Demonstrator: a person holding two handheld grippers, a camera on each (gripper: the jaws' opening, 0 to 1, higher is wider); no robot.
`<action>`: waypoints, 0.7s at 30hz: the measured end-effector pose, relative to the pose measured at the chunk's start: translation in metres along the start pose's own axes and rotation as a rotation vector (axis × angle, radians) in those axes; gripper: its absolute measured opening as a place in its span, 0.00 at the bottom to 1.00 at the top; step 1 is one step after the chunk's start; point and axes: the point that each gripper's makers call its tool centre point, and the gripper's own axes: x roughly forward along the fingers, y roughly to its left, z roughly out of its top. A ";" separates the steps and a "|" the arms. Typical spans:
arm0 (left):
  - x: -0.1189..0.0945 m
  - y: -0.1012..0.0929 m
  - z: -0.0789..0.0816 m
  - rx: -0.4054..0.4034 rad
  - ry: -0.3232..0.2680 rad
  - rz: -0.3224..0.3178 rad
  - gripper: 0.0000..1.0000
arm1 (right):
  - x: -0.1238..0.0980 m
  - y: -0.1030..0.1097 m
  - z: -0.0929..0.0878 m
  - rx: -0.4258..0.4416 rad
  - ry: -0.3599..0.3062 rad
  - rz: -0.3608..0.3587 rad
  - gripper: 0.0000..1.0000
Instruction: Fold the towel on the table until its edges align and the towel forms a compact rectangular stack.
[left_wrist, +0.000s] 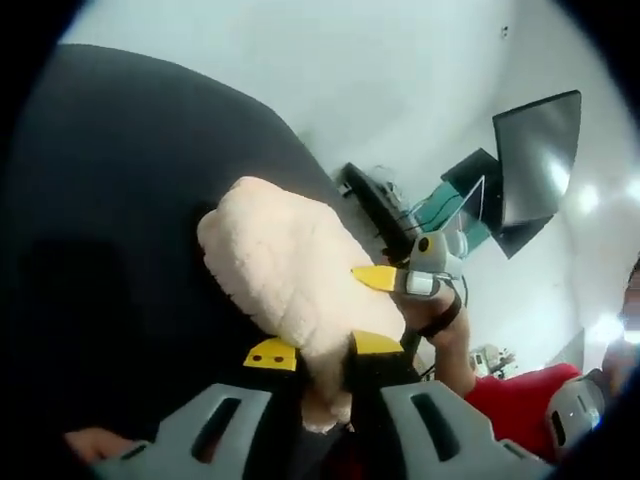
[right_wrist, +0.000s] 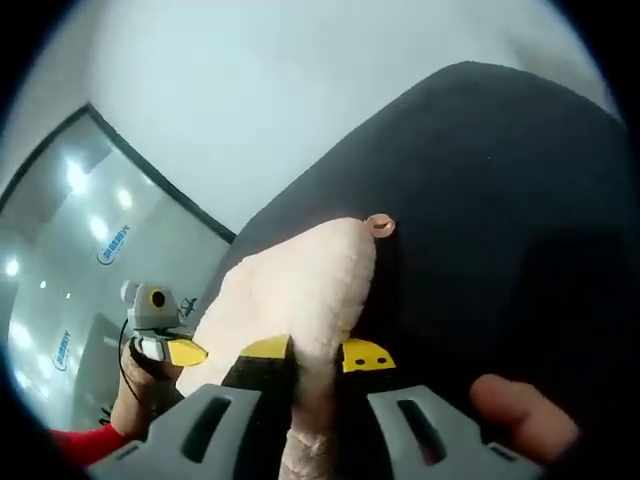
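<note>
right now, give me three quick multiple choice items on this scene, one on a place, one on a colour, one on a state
1. Where is the towel?
A. between each gripper's fingers, above the dark table
B. spread flat on the floor
C. hanging from the monitor

2. What colour are the tips of the fingers?
A. blue
B. yellow
C. white

3. What state is the left gripper in?
A. open, clear of the cloth
B. resting empty on the table
C. shut on the towel

Key: 1 A, cream cloth runs up between the fingers in both views, with the dark surface behind it. 2 B, yellow caps show on both grippers. 3 C, its fingers pinch the cloth, as the right gripper does.
</note>
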 end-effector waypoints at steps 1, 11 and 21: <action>0.001 0.003 -0.003 0.015 0.007 0.016 0.18 | 0.001 0.000 0.000 -0.023 -0.002 -0.005 0.15; -0.019 0.016 0.022 0.147 -0.142 0.061 0.70 | -0.020 -0.005 0.033 -0.585 -0.191 -0.071 0.39; -0.094 0.041 0.036 0.444 -0.345 0.181 0.68 | -0.074 0.009 0.057 -0.638 -0.407 0.083 0.35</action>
